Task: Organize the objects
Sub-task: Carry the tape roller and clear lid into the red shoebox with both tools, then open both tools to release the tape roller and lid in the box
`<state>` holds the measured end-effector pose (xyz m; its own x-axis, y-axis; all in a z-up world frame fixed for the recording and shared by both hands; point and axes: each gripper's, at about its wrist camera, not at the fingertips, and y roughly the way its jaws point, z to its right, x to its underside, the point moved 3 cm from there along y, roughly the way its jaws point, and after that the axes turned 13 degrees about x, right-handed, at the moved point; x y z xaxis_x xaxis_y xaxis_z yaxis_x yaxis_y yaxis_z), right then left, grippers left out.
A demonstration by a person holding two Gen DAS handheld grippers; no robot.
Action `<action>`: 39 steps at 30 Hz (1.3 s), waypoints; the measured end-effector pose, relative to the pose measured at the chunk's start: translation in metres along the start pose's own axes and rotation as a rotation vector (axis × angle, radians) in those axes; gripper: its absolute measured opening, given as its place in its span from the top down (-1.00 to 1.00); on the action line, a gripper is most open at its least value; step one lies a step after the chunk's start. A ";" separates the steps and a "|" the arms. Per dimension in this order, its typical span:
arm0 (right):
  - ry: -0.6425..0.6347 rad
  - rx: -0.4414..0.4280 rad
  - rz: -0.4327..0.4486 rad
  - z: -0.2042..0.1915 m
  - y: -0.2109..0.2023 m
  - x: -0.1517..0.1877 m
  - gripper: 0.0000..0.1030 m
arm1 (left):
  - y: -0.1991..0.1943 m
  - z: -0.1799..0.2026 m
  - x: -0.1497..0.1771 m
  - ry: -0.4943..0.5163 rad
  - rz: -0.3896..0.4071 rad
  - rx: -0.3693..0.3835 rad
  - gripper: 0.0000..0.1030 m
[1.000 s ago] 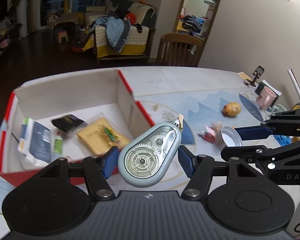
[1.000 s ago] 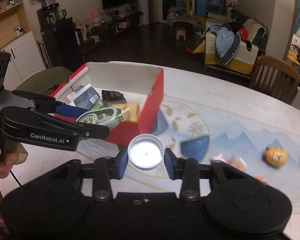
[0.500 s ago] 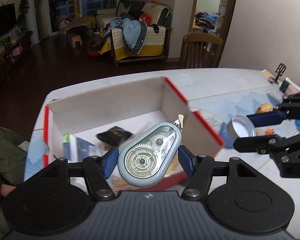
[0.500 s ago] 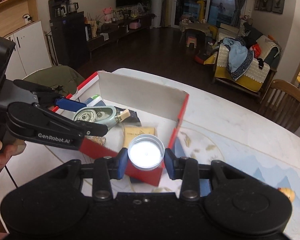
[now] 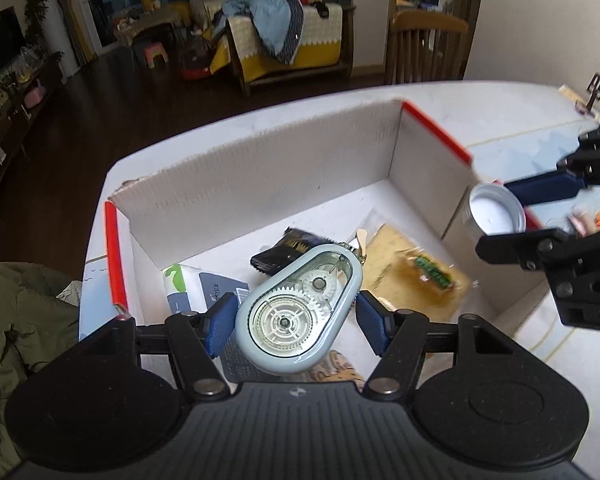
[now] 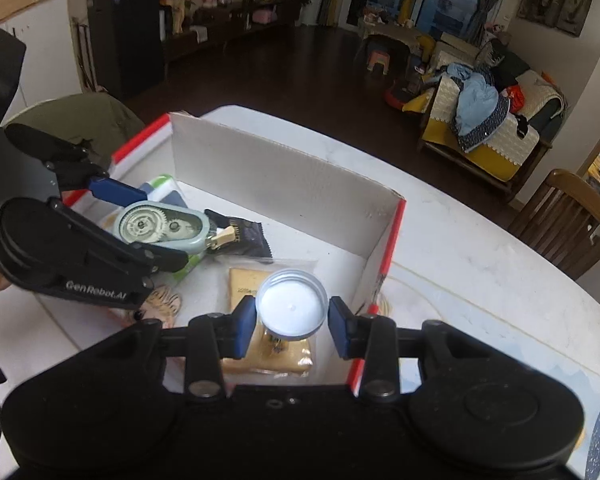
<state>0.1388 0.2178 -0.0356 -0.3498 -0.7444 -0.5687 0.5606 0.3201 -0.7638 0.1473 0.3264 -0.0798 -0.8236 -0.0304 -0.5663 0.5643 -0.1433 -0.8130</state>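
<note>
Left wrist view: left gripper point(image 5: 296, 316) clamped on correction-tape dispenser point(image 5: 298, 310), center frame, above cardboard box point(image 5: 260, 168).

Right wrist view: right gripper point(image 6: 292, 318) gripping white lid point(image 6: 291, 305), lower center, over box interior. Delivery step under way, apparently; next, lowering and releasing inside.

Your right gripper point(image 6: 292, 322) clamps a round white lid point(image 6: 291, 305) above the cardboard box point(image 6: 284, 184); beside it your left gripper point(image 6: 140, 220) grips a correction tape dispenser point(image 6: 162, 229) over the snack packets point(image 6: 240, 236).
</note>
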 end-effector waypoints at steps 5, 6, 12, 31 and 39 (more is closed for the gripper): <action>0.027 0.009 -0.049 -0.006 0.031 -0.011 0.27 | 0.020 -0.007 -0.001 0.030 -0.063 -0.009 -0.24; 0.027 0.011 -0.058 -0.007 0.036 -0.013 0.26 | 0.023 -0.008 -0.001 0.038 -0.075 -0.010 -0.24; 0.043 0.014 -0.112 -0.016 0.064 -0.021 0.26 | 0.042 -0.013 -0.001 0.065 -0.135 -0.005 -0.24; 0.027 -0.017 -0.235 -0.040 0.097 -0.011 0.22 | 0.059 -0.014 0.005 0.089 -0.310 0.041 -0.23; 0.045 -0.054 -0.210 -0.034 0.087 -0.012 -0.11 | 0.056 -0.017 0.008 0.066 -0.338 0.058 -0.47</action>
<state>0.1666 0.2748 -0.1058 -0.4889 -0.7714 -0.4073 0.4313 0.1921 -0.8815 0.1737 0.3354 -0.1320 -0.9569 0.0923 -0.2752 0.2543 -0.1907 -0.9481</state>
